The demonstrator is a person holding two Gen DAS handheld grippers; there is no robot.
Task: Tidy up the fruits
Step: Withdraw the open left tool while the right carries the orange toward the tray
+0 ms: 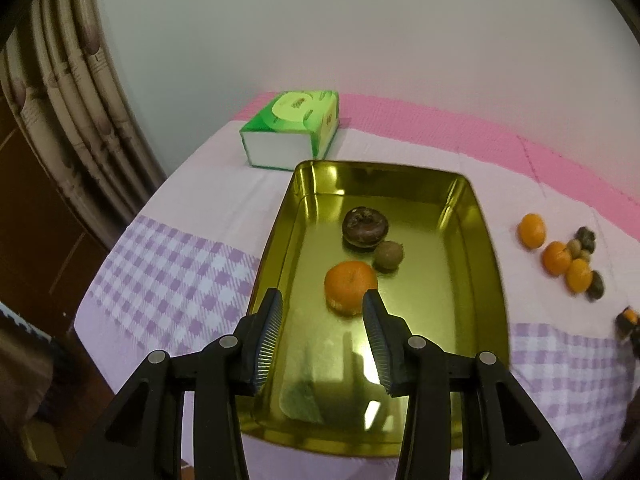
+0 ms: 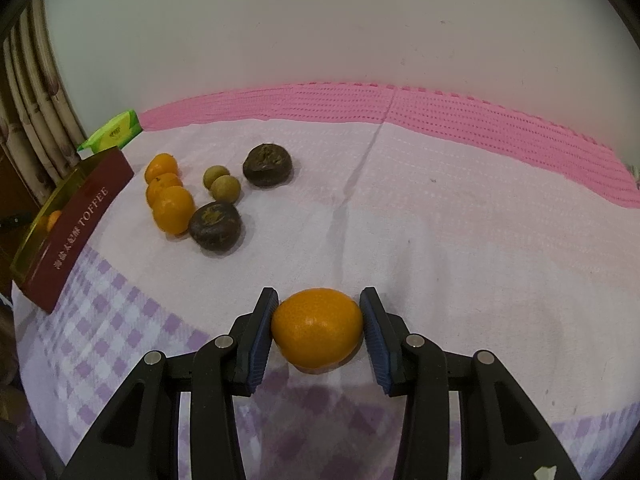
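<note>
Right gripper [image 2: 319,330] fingers pinch an orange [image 2: 318,330] low over the checked cloth. Left gripper [image 1: 322,340] fingers spread, empty, above the gold tray [image 1: 486,248], which holds a tangerine [image 1: 351,286]. Step: carrying. Next: move the orange left into the tray; loose fruit pile [image 2: 192,196] waits beyond.

A glossy gold metal tray [image 1: 472,240] mirrors light. The cloth [image 2: 440,220] covering the counter looks matt and woven. The orange [image 2: 318,328] has shiny, dimpled skin. Ribbed pads [image 2: 262,336] line the black plastic tool.
</note>
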